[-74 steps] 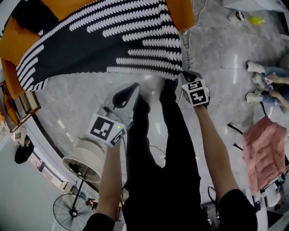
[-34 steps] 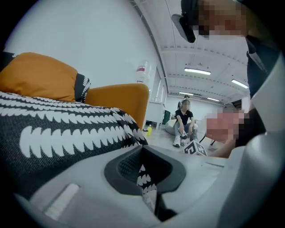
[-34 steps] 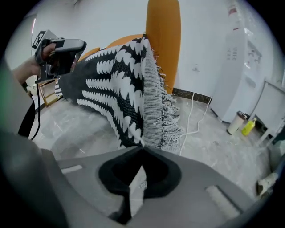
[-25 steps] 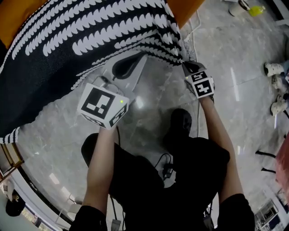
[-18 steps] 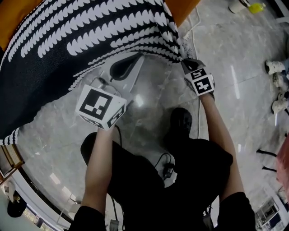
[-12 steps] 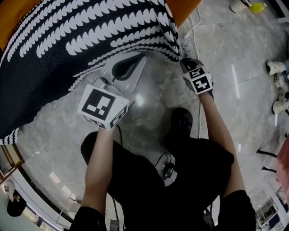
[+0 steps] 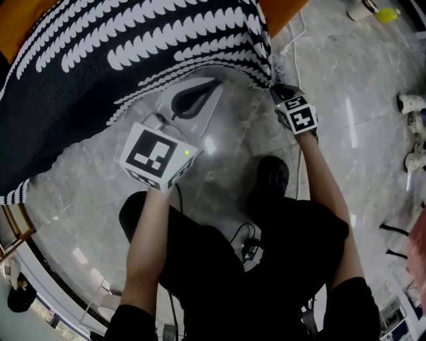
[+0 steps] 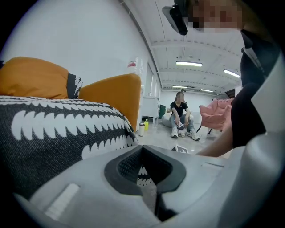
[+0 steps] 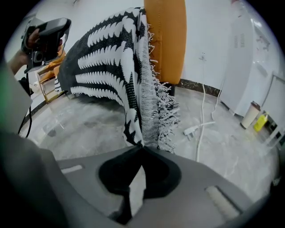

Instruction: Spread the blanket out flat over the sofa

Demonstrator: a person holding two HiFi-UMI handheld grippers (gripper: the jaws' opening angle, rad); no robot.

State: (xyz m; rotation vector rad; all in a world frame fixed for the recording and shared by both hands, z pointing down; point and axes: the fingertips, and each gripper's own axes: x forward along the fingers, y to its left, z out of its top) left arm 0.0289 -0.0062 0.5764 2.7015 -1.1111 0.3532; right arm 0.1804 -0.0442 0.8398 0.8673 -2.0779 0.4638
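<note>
A black blanket [image 7: 133, 60] with white leaf rows lies over the orange sofa [image 7: 286, 14] and hangs off its front. My right gripper [image 7: 274, 86] is shut on the blanket's fringed corner. In the right gripper view the jaws [image 9: 141, 146] meet on that corner, and the blanket [image 9: 116, 58] stretches away to the sofa [image 9: 164, 40]. My left gripper [image 7: 212, 83] is at the blanket's hanging edge, left of the right one. In the left gripper view its jaws [image 8: 142, 149] stand shut with patterned fabric between them; the blanket [image 8: 53, 133] covers the sofa [image 8: 111, 93].
A white cable with a plug [image 9: 196, 129] trails over the marble floor by the sofa's end. Bottles [image 7: 373, 10] stand beyond it. A seated person [image 8: 180, 116] and a pink chair [image 8: 211, 118] are farther off. A wooden rack [image 9: 44, 84] stands at the sofa's other end.
Three seconds ago the left gripper hung below the blanket's edge, apart from it; now it is at that edge. Both grippers have sunk a little over the last second.
</note>
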